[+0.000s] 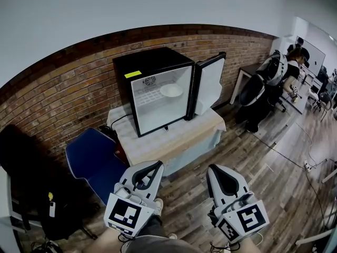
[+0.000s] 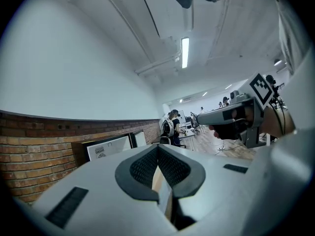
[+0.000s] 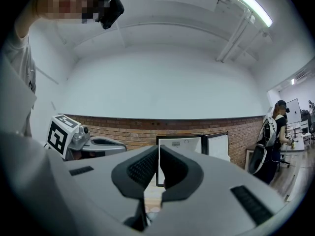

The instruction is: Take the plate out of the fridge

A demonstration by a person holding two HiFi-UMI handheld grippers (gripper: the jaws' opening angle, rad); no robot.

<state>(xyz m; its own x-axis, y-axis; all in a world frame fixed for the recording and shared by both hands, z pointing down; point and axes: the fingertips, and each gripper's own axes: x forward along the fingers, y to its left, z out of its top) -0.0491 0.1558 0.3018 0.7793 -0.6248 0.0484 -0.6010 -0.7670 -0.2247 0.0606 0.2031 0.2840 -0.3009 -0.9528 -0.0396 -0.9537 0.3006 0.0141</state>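
From the head view, looks steeply down on a black cube-shaped mini fridge point(image 1: 152, 62) standing on a low table draped in pale beige cloth point(image 1: 179, 138) against a red brick wall point(image 1: 58, 88), the fridge's door point(image 1: 209, 86) swung wide to the right. Shows the round white plate point(image 1: 171, 90) resting on a shelf inside the white-lined compartment, toward its right side, well apart from both tools. Finds a blue padded chair point(image 1: 92, 159) just left of the table, and a person with a black-and-white pack on the back point(image 1: 271, 78) bent over a desk at far right on the wood-plank floor point(image 1: 274, 162). Places the grey left gripper point(image 1: 151, 168) and the grey right gripper point(image 1: 216, 172) low in the frame, side by side, tips pointing toward the fridge. From the left gripper view, confirms ribbed dark pads point(image 2: 145, 166) closed together at the tip with nothing held between them, the fridge and its open door beyond at left, the right gripper with its marker cube point(image 2: 262, 86) off to the right. From the right gripper view, shows jaws shut and empty, aimed squarely at the open fridge, the left gripper at left and the person at far right; plate too small to make out here.
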